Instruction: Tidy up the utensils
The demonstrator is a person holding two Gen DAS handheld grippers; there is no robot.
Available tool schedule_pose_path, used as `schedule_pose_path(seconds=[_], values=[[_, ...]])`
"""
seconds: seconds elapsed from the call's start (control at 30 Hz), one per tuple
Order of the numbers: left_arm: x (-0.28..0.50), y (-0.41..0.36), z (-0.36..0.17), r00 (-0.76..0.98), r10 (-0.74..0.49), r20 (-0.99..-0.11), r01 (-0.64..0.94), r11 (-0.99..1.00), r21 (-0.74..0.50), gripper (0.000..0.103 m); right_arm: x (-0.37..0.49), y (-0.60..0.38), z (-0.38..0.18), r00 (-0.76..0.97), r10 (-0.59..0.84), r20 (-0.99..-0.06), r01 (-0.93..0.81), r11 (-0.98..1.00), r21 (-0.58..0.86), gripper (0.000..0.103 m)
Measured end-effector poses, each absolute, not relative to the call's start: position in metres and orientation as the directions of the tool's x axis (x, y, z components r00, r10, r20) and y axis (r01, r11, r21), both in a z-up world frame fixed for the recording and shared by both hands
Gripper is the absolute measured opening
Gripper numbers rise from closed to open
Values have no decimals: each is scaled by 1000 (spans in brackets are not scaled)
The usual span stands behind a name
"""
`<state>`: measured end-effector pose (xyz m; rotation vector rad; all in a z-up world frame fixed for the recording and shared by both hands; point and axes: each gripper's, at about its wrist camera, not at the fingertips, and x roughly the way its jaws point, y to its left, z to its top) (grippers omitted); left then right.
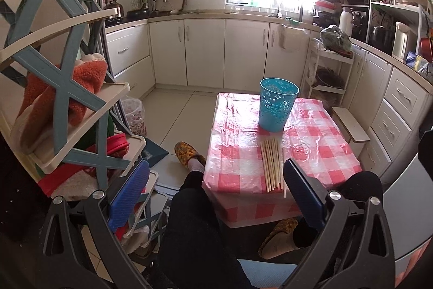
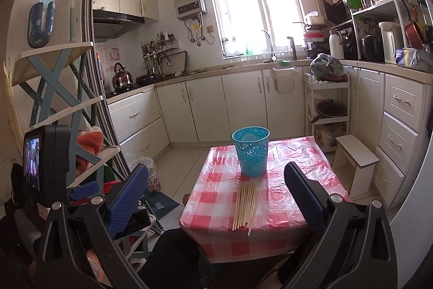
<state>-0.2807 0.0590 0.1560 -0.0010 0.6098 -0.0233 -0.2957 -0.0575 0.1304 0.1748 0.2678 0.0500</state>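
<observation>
Left wrist view is showing pale wooden chopsticks (image 1: 272,165) lying loose at 6 o'clock from the empty turquoise perforated plastic holder (image 1: 277,107); both grippers (image 1: 216,197) (image 2: 216,197) are hanging spread, empty, nothing sorted.

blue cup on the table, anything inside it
The blue cup stands upright behind the chopsticks. Nothing sticks out above its rim, and the part of the inner wall that shows looks bare; the bottom is hidden by the front wall.
</observation>
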Motion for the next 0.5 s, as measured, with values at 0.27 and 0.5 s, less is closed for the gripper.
schedule_pose_path(seconds=[0.27, 0.5], values=[[-295, 61, 165, 834, -35, -550, 28, 999, -20, 95, -310, -53, 136, 968, 65, -243, -26, 987, 161, 96], [-298, 62, 167, 836, -29, -547, 18, 1000, -26, 95, -313, -51, 140, 967, 72, -244, -36, 988, 149, 96]])
